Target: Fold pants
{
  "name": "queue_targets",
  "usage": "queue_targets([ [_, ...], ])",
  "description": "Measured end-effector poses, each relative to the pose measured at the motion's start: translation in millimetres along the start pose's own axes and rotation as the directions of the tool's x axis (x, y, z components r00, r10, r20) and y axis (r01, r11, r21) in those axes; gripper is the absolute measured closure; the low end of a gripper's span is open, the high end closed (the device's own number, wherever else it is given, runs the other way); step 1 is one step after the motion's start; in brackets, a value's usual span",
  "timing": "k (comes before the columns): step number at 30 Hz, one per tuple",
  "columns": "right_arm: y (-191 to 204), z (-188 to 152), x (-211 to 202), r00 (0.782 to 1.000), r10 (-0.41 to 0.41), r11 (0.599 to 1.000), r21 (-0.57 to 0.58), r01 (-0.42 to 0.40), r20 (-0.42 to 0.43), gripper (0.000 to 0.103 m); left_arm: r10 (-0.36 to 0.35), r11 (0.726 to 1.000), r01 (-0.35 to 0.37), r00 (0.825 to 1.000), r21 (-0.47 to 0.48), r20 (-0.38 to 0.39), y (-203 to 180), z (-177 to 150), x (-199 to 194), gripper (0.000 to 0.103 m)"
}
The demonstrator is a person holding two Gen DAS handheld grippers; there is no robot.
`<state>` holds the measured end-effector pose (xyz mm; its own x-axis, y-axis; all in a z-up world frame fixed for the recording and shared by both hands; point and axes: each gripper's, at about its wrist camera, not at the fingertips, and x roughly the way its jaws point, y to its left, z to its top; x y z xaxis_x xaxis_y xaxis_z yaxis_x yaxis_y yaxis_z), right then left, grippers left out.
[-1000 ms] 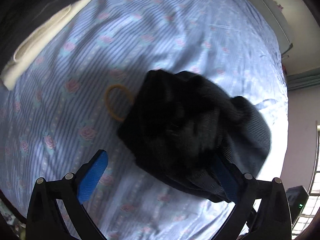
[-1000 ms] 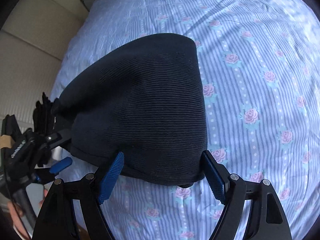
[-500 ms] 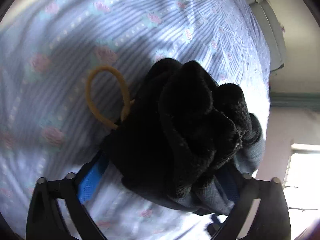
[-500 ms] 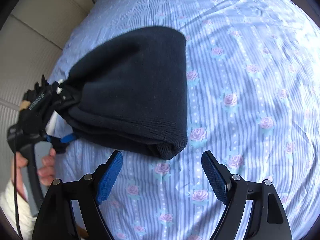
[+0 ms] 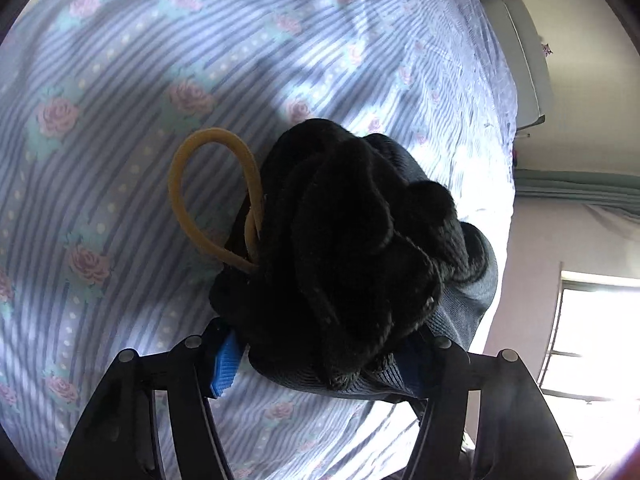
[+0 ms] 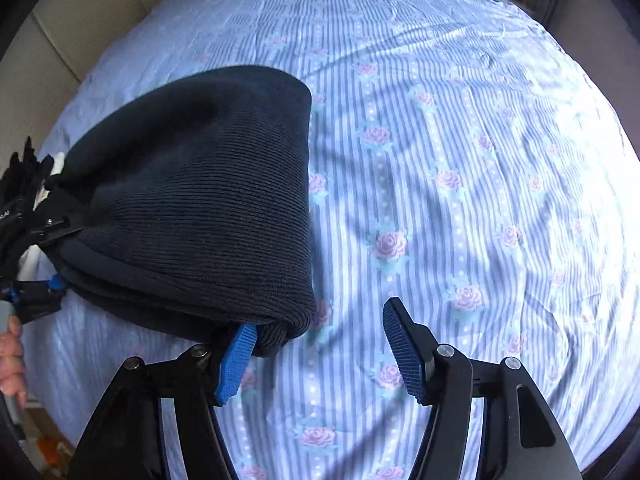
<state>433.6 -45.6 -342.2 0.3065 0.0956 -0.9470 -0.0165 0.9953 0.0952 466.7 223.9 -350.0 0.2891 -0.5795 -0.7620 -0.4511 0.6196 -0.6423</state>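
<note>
Rose-printed striped bedsheet (image 6: 460, 128) lies under both tongs. Left gripper (image 5: 320, 360) is clamped on the bunched black pants (image 5: 344, 240), a yellow rubber band (image 5: 212, 200) touching them. Right gripper (image 6: 320, 344) gapes wide, its left finger under the folded bundle's corner.

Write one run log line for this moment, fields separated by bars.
left hand-held gripper: shut on folded black pants | right hand-held gripper: open beside pants | yellow rubber band on floral bedsheet

One folded pair of black pants (image 6: 200, 200), one yellow rubber band (image 5: 208, 200) (looped), two grippers, one striped floral sheet (image 6: 460, 160)
</note>
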Motion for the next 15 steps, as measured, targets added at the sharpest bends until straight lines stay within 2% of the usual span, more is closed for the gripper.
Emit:
queue_targets([
  [2, -2.3, 1.3, 3.4, 0.999, 0.015, 1.000, -0.019, -0.015, -0.028, 0.040, 0.014, 1.000, -0.014, 1.000, 0.026, -0.007, -5.5, 5.2, 3.1, 0.037],
  [5, -5.4, 4.4, -12.0, 0.993, 0.096, 0.995, -0.028, -0.098, -0.064, 0.040, 0.050, 0.996, -0.050, 0.999, 0.067, 0.005, -12.8, 8.5, 1.7, 0.031],
  [6, -5.1, 4.9, -25.2, 0.991, 0.119, 0.992, -0.042, -0.121, -0.053, 0.040, 0.075, 0.992, -0.075, 0.997, 0.097, 0.010, -17.2, 7.6, 2.8, 0.028],
  [8, -0.8, 6.5, -47.7, 0.989, 0.148, 0.988, -0.057, -0.147, 0.020, 0.038, 0.097, 0.986, -0.100, 0.995, 0.137, 0.027, -26.1, 6.8, 5.0, 0.025],
  [10, -2.2, 17.6, -56.1, 0.976, 0.205, 0.978, -0.038, -0.203, 0.076, 0.023, 0.085, 0.991, -0.088, 0.996, 0.104, 0.026, -23.3, 9.6, 7.9, 0.020],
  [12, -7.3, 27.5, -46.3, 0.970, 0.222, 0.975, 0.006, -0.224, 0.101, 0.023, 0.056, 0.997, -0.056, 0.998, 0.059, 0.014, -15.1, 15.4, 13.1, 0.014],
  [15, -14.6, 45.2, -11.5, 0.963, 0.261, 0.958, 0.105, -0.266, 0.059, 0.023, 0.024, 0.999, -0.024, 1.000, 0.027, 0.003, -10.9, 22.0, 19.4, 0.014],
])
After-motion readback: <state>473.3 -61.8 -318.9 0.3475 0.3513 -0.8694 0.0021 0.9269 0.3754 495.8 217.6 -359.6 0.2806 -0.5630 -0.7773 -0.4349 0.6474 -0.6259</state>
